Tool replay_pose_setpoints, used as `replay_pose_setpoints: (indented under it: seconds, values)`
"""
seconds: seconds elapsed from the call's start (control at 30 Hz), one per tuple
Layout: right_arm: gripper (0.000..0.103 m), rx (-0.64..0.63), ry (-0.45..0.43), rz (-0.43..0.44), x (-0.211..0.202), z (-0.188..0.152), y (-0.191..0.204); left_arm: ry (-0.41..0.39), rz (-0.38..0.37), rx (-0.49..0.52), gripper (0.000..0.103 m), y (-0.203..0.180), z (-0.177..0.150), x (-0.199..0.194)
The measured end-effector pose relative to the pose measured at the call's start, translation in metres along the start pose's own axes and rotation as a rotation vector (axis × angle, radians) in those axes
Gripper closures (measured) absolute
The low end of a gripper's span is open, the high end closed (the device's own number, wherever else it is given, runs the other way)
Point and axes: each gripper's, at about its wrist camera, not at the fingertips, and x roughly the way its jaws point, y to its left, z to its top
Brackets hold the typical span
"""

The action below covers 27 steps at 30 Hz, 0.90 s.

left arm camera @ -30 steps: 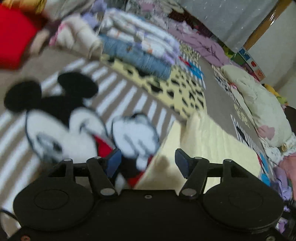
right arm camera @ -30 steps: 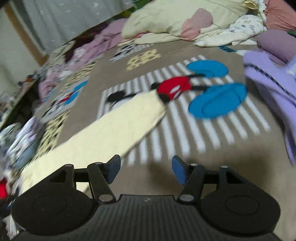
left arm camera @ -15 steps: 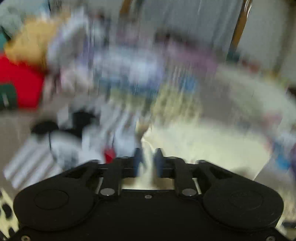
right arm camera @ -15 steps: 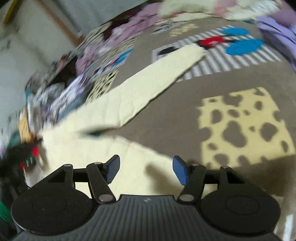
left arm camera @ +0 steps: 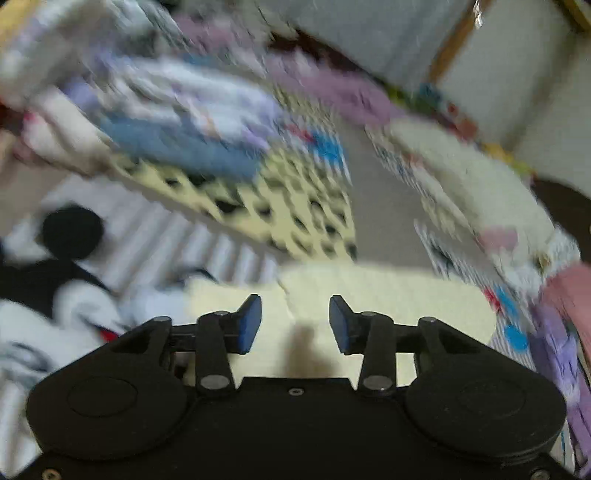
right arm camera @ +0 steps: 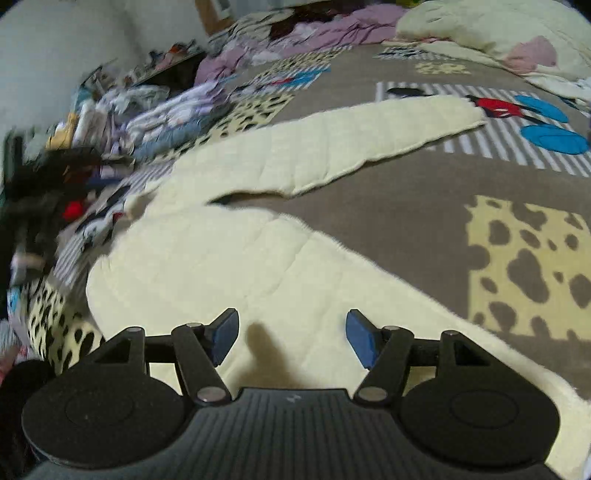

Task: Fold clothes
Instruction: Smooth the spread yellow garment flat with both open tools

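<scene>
No brand, label or readable writing shows in either view; the only pattern that can be made out is the cartoon-mouse print on the bedspread, with striped panels, blue and red shapes and yellow patches with dark spots.

The cream garment lies spread flat on the bedspread; in the right wrist view it forks into two long parts, one running away toward the striped panel, the other running under the camera, where its near end is cut off by the hand-held gripper body. The right hand-held gripper hangs over that nearer part with its blue pads wide apart and nothing between them; a shadow falls on the cloth just ahead of it.

In the left wrist view the left hand-held gripper is parted too, holding nothing, with the cream garment beneath and ahead of its pads; the picture is heavily smeared, so the garment's edges are hard to trace.

A stack of folded clothes sits beyond, blurred; a pale quilt lies at the far side of the bed.
</scene>
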Motion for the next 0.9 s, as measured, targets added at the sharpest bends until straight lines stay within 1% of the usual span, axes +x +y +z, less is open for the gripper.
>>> replay_pose_setpoints:
  seconds: [0.03, 0.1, 0.13, 0.17, 0.2, 0.23, 0.3, 0.33, 0.37, 0.4, 0.43, 0.47, 0.5, 0.53, 0.57, 0.6, 0.67, 0.7, 0.8, 0.87, 0.9]
  values:
    - [0.036, -0.023, 0.007, -0.013, 0.004, -0.001, 0.002, 0.059, 0.102, 0.037, 0.063, 0.000, -0.005, 0.020]
    - [0.033, -0.062, 0.014, -0.027, 0.003, -0.002, 0.006, 0.033, 0.150, 0.104, 0.063, -0.004, -0.010, 0.023]
    - [0.033, -0.081, 0.017, -0.033, 0.001, -0.003, 0.009, 0.031, 0.175, 0.089, 0.067, -0.007, -0.009, 0.014]
    - [0.034, -0.099, 0.019, -0.038, -0.001, -0.003, 0.011, 0.005, 0.188, 0.107, 0.067, -0.013, -0.010, 0.000]
    - [0.035, -0.118, 0.022, -0.043, -0.004, -0.004, 0.013, -0.029, 0.174, 0.131, 0.067, -0.018, -0.013, -0.018]
    - [0.035, -0.122, 0.016, -0.045, -0.009, -0.004, 0.012, -0.053, 0.147, 0.118, 0.067, -0.020, -0.018, -0.037]
    - [0.036, -0.104, -0.010, -0.044, -0.024, -0.004, 0.006, -0.074, 0.078, 0.060, 0.067, -0.020, -0.031, -0.068]
    - [0.036, -0.101, -0.024, -0.047, -0.031, -0.005, 0.004, -0.078, 0.038, 0.050, 0.067, -0.023, -0.044, -0.082]
    - [0.036, -0.103, -0.039, -0.053, -0.036, -0.006, 0.003, -0.063, 0.025, 0.057, 0.067, -0.027, -0.055, -0.083]
    - [0.036, -0.102, -0.048, -0.055, -0.039, -0.006, 0.002, -0.048, 0.012, 0.064, 0.061, -0.031, -0.066, -0.084]
    - [0.036, -0.106, -0.036, -0.057, -0.036, -0.006, 0.002, -0.001, 0.025, 0.076, 0.056, -0.033, -0.083, -0.078]
    - [0.035, -0.118, -0.013, -0.062, -0.030, -0.008, 0.003, 0.033, 0.065, 0.101, 0.050, -0.034, -0.096, -0.065]
    - [0.033, -0.130, 0.010, -0.067, -0.024, -0.010, 0.005, 0.067, 0.104, 0.125, 0.048, -0.034, -0.109, -0.052]
    - [0.030, -0.147, 0.048, -0.079, -0.015, -0.013, 0.005, 0.053, 0.127, 0.168, 0.048, -0.043, -0.111, -0.058]
    - [0.031, -0.178, 0.068, -0.103, -0.008, -0.019, 0.007, 0.040, 0.150, 0.210, 0.050, -0.052, -0.113, -0.065]
    - [0.031, -0.212, 0.058, -0.125, -0.010, -0.025, 0.012, 0.027, 0.172, 0.252, 0.051, -0.062, -0.115, -0.071]
    - [0.032, -0.257, 0.050, -0.138, -0.027, -0.033, 0.020, -0.007, 0.056, 0.192, 0.048, -0.067, -0.114, -0.094]
    - [0.032, -0.271, 0.041, -0.144, -0.037, -0.037, 0.022, -0.007, 0.030, 0.168, 0.046, -0.066, -0.116, -0.099]
    - [0.032, -0.285, 0.017, -0.164, -0.070, -0.048, 0.014, 0.064, 0.037, 0.206, 0.041, -0.066, -0.132, -0.085]
    - [0.032, -0.284, 0.016, -0.174, -0.089, -0.053, 0.002, 0.118, 0.071, 0.350, 0.041, -0.074, -0.148, -0.075]
    - [0.032, -0.282, 0.020, -0.182, -0.097, -0.055, -0.004, 0.144, 0.078, 0.378, 0.041, -0.079, -0.147, -0.079]
